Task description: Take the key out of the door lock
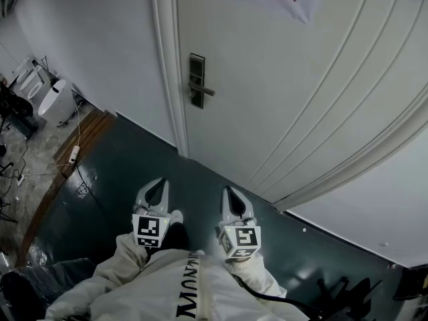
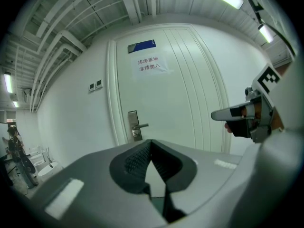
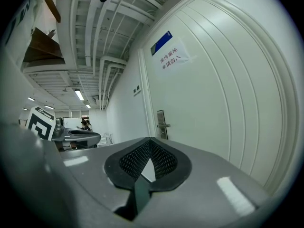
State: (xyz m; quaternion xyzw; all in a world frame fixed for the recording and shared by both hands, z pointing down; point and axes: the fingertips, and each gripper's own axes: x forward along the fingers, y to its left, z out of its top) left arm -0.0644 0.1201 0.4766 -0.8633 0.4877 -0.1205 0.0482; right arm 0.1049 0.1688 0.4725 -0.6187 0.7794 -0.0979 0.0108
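Door lock (image 1: 196,80) sits well ahead on the white door (image 1: 287,85), and the key is too small to pick out, though it's probably in the cylinder under the lever handle (image 1: 206,91). Left hand-held gripper (image 1: 159,184) and right hand-held gripper (image 1: 229,192) hang low, side by side, both clenched on nothing, well apart from the plate. Best play: step in, open one set of jaws, square up on the key's bow, pinch firmly, and pull straight out along the keyway.

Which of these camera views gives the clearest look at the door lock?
The left gripper view: it faces the door lock nearly head-on, showing it whole with its lever. The head view sees it from steeply above, foreshortened. The right gripper view shows it small and at a slant.
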